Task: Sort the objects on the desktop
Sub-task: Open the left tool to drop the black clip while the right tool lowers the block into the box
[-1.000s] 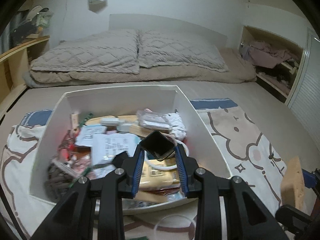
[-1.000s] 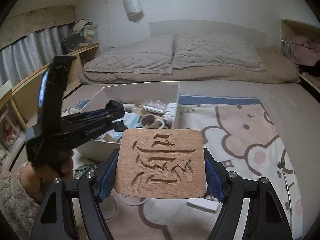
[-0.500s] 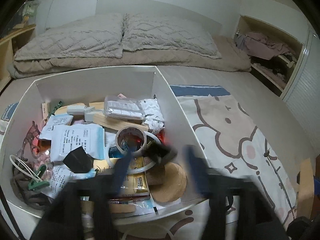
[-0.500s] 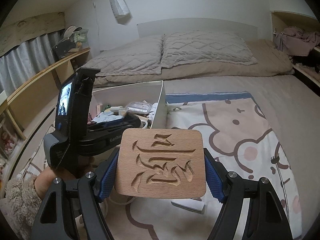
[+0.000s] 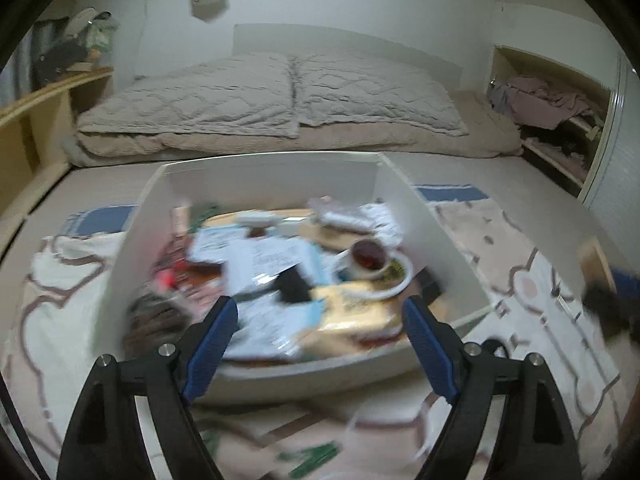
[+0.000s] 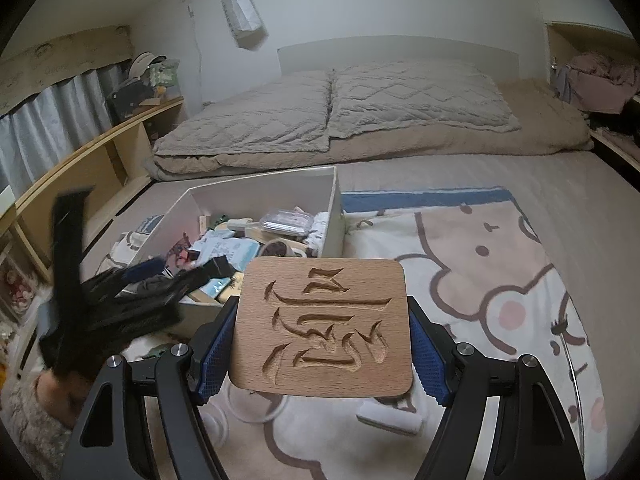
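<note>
A white box [image 5: 436, 236] full of small items stands on the patterned blanket; it also shows in the right wrist view [image 6: 256, 196]. My left gripper [image 5: 320, 344] is open and empty, low in front of the box's near wall; the view is blurred. It shows as a blurred black shape in the right wrist view [image 6: 132, 296]. A small black square item [image 5: 294, 286] lies among papers in the box. My right gripper [image 6: 320, 340] is shut on a carved wooden plaque [image 6: 324, 320], held above the blanket to the right of the box.
A tape roll [image 5: 366, 258] and a yellow packet [image 5: 356, 312] lie in the box. A white ring [image 6: 256, 408] and a small white block [image 6: 390, 420] lie on the blanket under the plaque. Pillows and a wooden shelf [image 6: 100, 152] lie beyond.
My left gripper let go of the black square item, which now lies in the box, opened wide and pulled back toward the near side. The right gripper holds the plaque steady.
</note>
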